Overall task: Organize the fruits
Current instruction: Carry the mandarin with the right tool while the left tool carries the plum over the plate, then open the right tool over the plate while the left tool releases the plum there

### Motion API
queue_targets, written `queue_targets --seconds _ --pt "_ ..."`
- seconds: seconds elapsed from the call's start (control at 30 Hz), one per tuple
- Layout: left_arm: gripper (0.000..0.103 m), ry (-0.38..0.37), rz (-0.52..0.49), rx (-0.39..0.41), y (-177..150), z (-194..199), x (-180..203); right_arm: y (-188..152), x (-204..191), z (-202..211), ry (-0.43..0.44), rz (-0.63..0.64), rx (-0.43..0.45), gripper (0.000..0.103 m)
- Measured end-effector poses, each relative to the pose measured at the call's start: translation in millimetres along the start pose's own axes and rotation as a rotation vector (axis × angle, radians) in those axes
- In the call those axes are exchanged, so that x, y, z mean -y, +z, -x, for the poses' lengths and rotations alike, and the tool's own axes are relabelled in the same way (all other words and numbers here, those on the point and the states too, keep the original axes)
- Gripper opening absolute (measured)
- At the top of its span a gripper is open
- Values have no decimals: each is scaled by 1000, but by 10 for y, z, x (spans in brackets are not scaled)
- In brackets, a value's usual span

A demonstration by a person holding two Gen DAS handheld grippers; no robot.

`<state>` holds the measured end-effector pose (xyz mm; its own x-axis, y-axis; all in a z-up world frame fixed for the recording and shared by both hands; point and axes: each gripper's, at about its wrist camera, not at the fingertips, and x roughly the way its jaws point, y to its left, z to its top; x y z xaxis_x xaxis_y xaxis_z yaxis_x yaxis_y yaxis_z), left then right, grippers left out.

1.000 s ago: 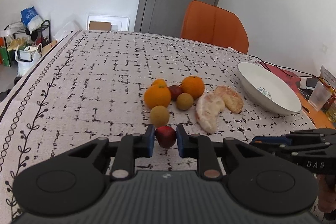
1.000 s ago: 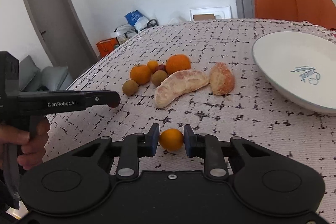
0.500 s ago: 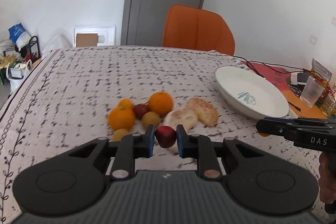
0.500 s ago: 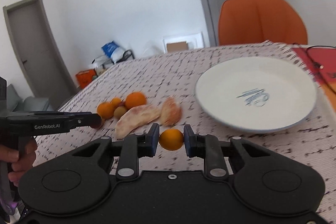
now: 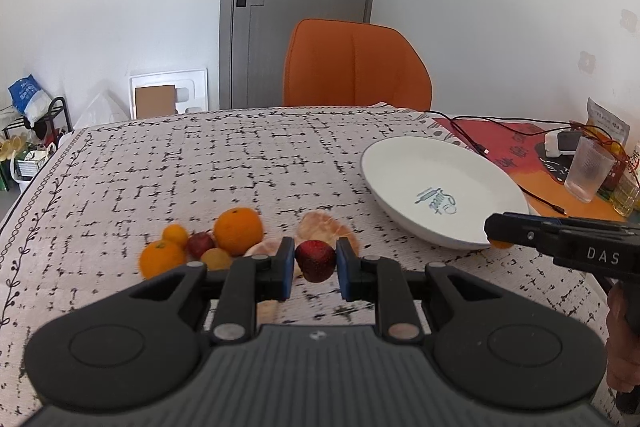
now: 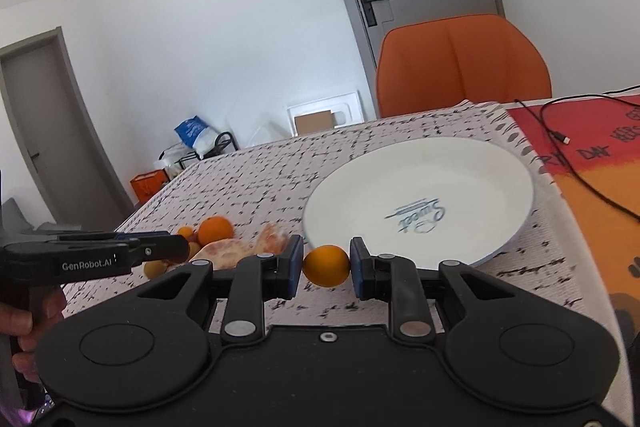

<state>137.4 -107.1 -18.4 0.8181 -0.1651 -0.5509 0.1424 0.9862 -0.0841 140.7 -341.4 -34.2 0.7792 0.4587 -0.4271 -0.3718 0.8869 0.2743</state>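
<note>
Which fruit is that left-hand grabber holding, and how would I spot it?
Start at the patterned tablecloth with the white plate on it. Nearer the camera, the left gripper is shut on a small dark red fruit. It is lifted between blue pads, unlike the oranges lying in the cluster.

Both grippers are showing the same build: the left gripper (image 5: 316, 261) is presenting a matte black body with a ribbed grey housing along its near edge, two rounded lobes each carrying a shallow circular recess, and two black link arms pinned by silver round fasteners, with blue pads lining its fingers (image 5: 285, 267). The right gripper (image 6: 326, 267) is showing a smooth black housing with one small centre screw and matching blue pads. Seen side-on, one handle is bearing white "GenRobot.AI" lettering, the other "DAS"
</note>
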Motion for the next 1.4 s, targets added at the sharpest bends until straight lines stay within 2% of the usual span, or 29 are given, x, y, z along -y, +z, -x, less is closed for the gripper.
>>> queue_targets --seconds 0.27,0.8,0.9,1.0,1.2,1.33,1.4 --pt "21 -4 -39 -9 93 -154 250 32 200 8 -23 -21 17 24" --pt "20 -73 -106 -46 238 -650 763 10 520 -66 -57 -27 2 24" --pt "20 -94 -115 -59 265 -736 828 3 551 -85 -55 -39 -2 29" --pt "20 -111 -124 -62 285 -797 891 13 535 -81 -66 -31 -2 29" --pt "25 -124 -145 -86 246 -848 919 10 524 -20 -81 -46 20 29" --pt "27 -118 -142 -74 234 -784 829 -3 505 7 -81 -58 29 32" --pt "32 -97 -134 -71 248 -743 778 -6 487 8 -79 -60 34 35"
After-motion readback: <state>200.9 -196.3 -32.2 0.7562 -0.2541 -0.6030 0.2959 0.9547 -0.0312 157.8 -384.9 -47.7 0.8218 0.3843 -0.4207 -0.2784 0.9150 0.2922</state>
